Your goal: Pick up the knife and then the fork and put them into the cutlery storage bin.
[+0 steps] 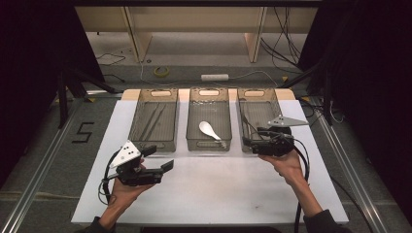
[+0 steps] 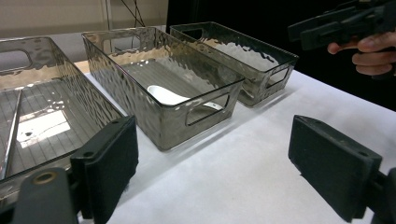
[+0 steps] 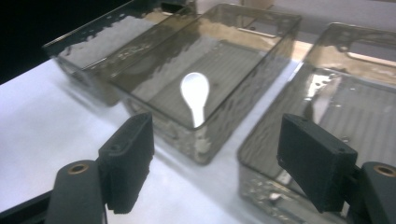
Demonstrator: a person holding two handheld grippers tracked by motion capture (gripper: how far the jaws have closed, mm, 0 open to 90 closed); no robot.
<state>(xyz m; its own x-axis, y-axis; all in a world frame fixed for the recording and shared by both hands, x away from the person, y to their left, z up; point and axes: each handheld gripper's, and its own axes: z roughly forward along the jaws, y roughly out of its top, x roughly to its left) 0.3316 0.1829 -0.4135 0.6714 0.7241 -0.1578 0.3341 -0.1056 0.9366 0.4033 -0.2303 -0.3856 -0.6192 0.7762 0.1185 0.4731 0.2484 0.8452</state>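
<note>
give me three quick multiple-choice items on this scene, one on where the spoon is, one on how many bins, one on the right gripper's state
1. The spoon lies in which bin?
A left B middle C right

2. How many bins stand on the table?
A two B three C four

3. The right gripper is:
A open, holding nothing B shut on the spoon C shut on a bin rim

Key: 1 B, the white spoon rests on the middle bin's floor; 2 B, three stand side by side in the high view; 3 A, its fingers stand wide apart with nothing between them.
</note>
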